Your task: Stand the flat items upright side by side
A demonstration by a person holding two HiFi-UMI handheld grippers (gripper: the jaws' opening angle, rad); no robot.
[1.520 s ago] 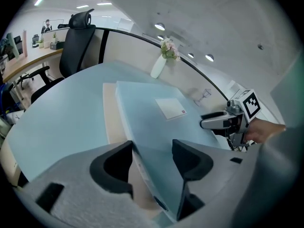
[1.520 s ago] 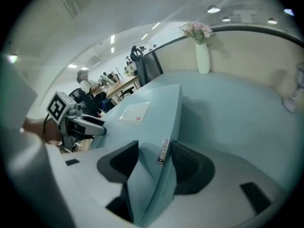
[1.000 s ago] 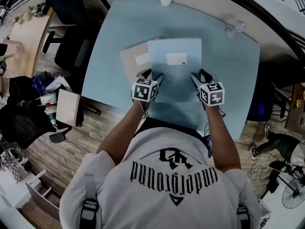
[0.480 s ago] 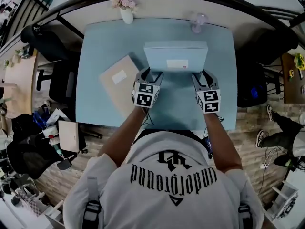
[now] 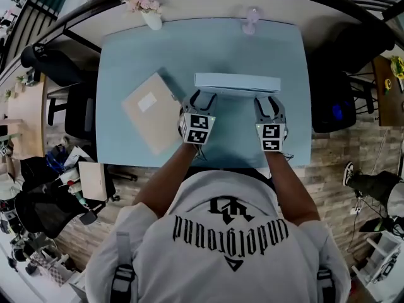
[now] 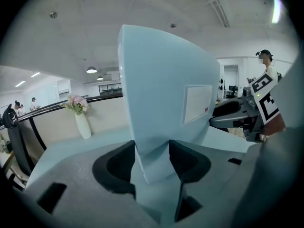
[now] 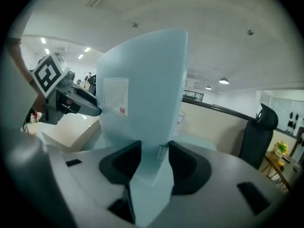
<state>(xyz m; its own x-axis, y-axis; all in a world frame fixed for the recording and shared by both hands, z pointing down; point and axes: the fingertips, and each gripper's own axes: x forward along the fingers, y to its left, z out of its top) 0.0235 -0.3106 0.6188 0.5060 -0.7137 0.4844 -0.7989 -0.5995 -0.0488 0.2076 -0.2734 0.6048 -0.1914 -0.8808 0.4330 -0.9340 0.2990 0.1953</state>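
Left gripper (image 5: 201,95) and right gripper (image 5: 268,100), jaws just squeezed tighter, are clamped on the light-blue box (image 5: 237,83), held upright over the table (image 5: 126,62). Tan box (image 5: 150,111) is left lying flat nearby, so roughly half done.

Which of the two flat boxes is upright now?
The light blue flat box, upright with only its thin edge showing from above; the tan flat box lies flat.
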